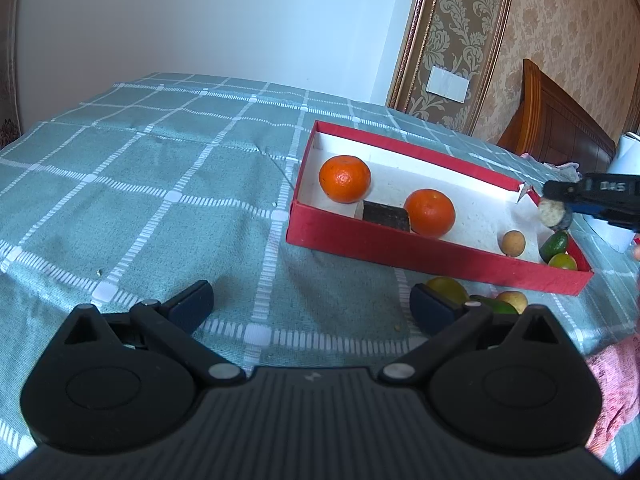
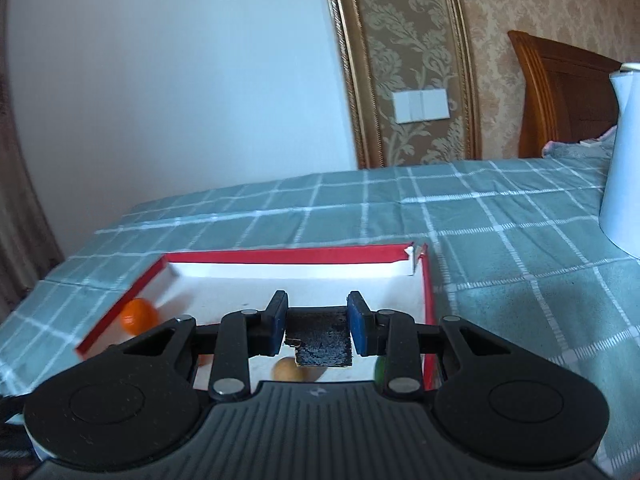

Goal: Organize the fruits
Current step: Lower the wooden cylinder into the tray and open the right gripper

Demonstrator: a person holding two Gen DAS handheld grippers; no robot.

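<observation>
The red shallow cardboard box with a white inside (image 1: 400, 248) lies on the bed's teal checked cloth (image 1: 160, 184), right of centre in the left wrist view. In it sit two round orange tangerines (image 1: 345, 179) toward its upper left, a dark flat square block (image 1: 386, 216) between them, a small tan round longan (image 1: 513, 243) and small green fruits (image 1: 554, 246) at its lower right corner. More yellow-green fruits (image 1: 448, 287) lie on the cloth just below the box's near wall.

The right hand-held gripper (image 1: 554, 213) enters at the right edge of that view, clenched on a small pale round fruit (image 1: 549, 211) with a dark end, held above the box's right end. In the right wrist view its blue pads (image 2: 362, 326) pinch a dark, rough-faced piece (image 2: 320, 340), apparently the same item seen end-on; what fruit it is I cannot tell.

The left hand-held gripper (image 1: 312, 306) hangs released over bare cloth at the bottom of its view, nothing between its fingers.

Handling, as a judgement: these fruits look light and small, with thin skins that bruise or split under a hard squeeze. The round ones will likely roll on the box floor, so set them down low, not dropped. Take each across its widest middle; the tangerines need wide-spread jaws and gentle pressure, the longan only a light pinch.
</observation>
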